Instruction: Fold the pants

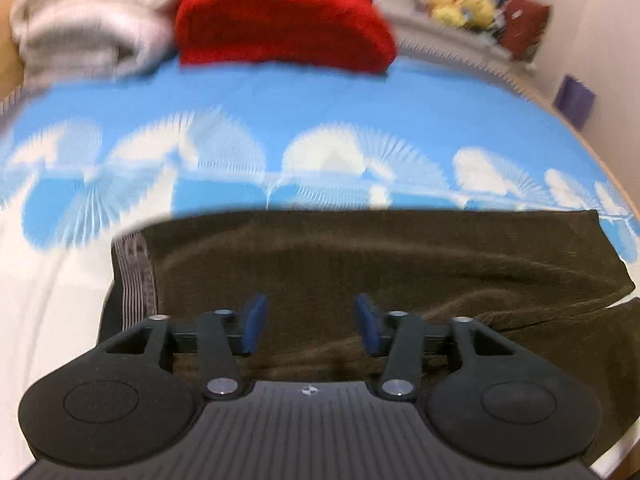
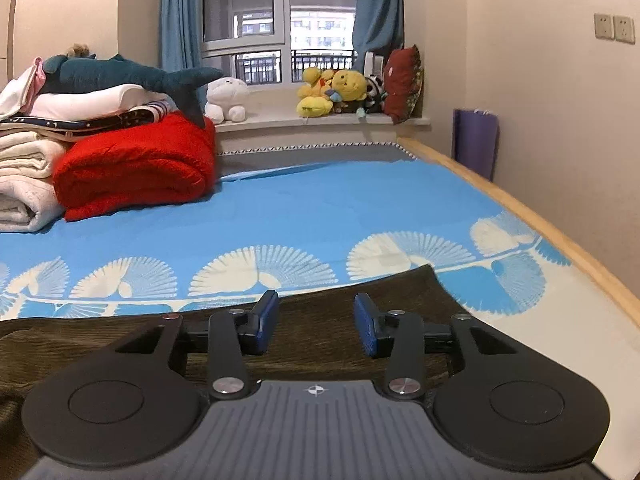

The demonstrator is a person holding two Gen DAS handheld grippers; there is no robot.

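While both tools point(image 1: 310, 322) point(image 2: 316, 326) hover, pants point(image 1: 360, 256) lie beneath.

Left wrist view motion-blurred: red blanket point(image 1: 284, 20), white folded pile point(image 1: 92, 28), windowsill toys point(image 1: 460, 6) smeared. Pants point(image 1: 360, 264) lower part hidden behind left gripper point(image 1: 310, 322) body; waistband lettering unreadable.

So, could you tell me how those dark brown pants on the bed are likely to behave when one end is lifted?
The pants will probably go floppy and drape, since the cloth already lies in soft wrinkles. They look fairly thick and ribbed, so likely not slippery between the tongs. The elastic waistband may hold its shape a little better than the legs.
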